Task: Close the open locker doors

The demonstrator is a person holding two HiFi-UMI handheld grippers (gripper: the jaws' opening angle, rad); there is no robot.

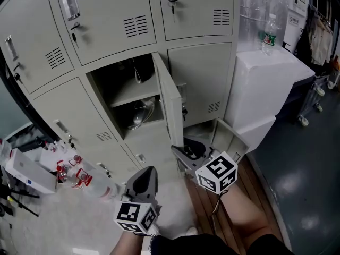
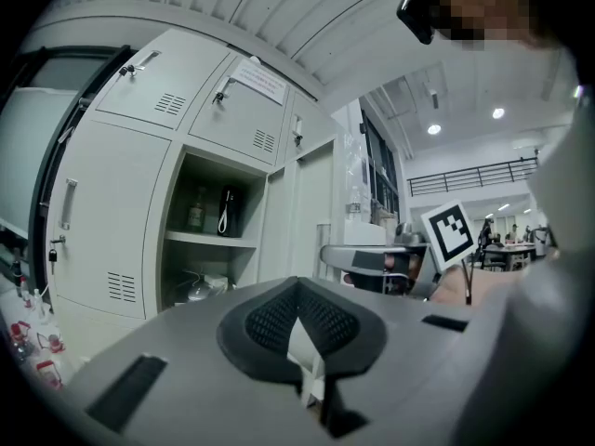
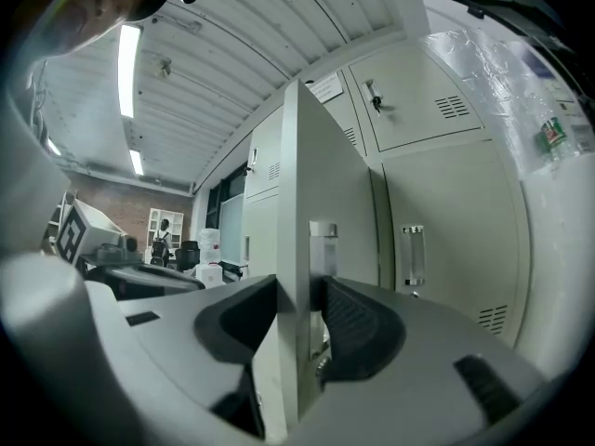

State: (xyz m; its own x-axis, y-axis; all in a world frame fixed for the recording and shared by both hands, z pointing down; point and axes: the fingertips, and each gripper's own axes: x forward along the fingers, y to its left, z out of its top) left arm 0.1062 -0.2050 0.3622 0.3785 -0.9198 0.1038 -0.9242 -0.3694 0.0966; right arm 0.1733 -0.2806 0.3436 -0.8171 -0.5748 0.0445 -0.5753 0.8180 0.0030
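Right gripper pinching the open locker door by its free edge, one jaw on each face, low down on the door. Held about level.

Left gripper pressed together, down and to the left of the open locker door, well apart from it.

Open locker door swung straight out from the grey lockers, thin edge toward the person.

Just left of the door, the open locker, with a shelf across its middle. Something dark above the shelf, something pale below it.

Right of the door, a shut locker, then stacked white boxes with a clear bottle on top.

Low down and right of the door, a second small door, also standing open.

Far left of the door, down on the floor, bottles with red labels.
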